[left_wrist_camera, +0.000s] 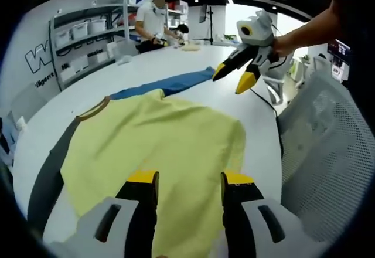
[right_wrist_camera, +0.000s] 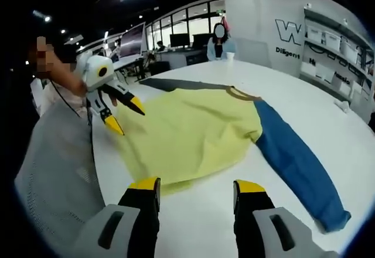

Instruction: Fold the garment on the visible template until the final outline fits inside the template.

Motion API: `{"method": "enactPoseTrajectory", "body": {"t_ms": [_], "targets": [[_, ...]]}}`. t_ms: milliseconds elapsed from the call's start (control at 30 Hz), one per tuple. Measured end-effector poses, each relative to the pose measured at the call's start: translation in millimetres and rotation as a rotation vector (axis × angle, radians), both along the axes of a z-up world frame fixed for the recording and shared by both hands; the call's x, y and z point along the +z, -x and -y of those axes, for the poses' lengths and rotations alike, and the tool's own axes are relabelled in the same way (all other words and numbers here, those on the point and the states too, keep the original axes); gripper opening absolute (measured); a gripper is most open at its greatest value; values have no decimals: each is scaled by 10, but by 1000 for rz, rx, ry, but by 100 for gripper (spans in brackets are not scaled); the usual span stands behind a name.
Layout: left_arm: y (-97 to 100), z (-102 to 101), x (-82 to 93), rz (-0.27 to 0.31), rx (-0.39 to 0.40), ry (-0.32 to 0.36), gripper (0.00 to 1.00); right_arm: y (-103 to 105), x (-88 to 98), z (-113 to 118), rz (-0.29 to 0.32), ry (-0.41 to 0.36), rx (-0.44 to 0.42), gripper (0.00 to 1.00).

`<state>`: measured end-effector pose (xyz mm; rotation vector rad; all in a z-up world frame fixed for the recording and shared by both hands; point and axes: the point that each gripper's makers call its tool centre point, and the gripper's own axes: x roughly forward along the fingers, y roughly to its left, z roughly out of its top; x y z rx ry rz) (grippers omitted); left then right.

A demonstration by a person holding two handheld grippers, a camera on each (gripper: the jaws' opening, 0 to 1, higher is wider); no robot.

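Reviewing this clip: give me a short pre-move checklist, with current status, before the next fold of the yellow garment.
1. Left gripper open and empty: ok; jaws apart over the yellow garment.
2. Right gripper open and empty: ok; it hovers above the white table.
3. Garment lying flat: not ok; the hem near the right gripper is rumpled.
4. Blue sleeve spread out, unfolded: ok.
5. Dark sleeve in view: ok.
6. Template outline visible: cannot tell.

White table (right_wrist_camera: 205, 217) with yellow garment (right_wrist_camera: 187, 132), blue sleeve (right_wrist_camera: 296, 164) outstretched.
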<state>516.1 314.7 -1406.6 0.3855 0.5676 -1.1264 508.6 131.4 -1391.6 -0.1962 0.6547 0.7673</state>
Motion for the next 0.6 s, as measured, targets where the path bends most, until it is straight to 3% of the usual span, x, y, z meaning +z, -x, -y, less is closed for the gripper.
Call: {"method": "enactPoseTrajectory", "body": {"t_ms": [600], "targets": [[44,-496,-57,-9,104,-24,51,166,-117,-265,-35,-21,62,46]]}}
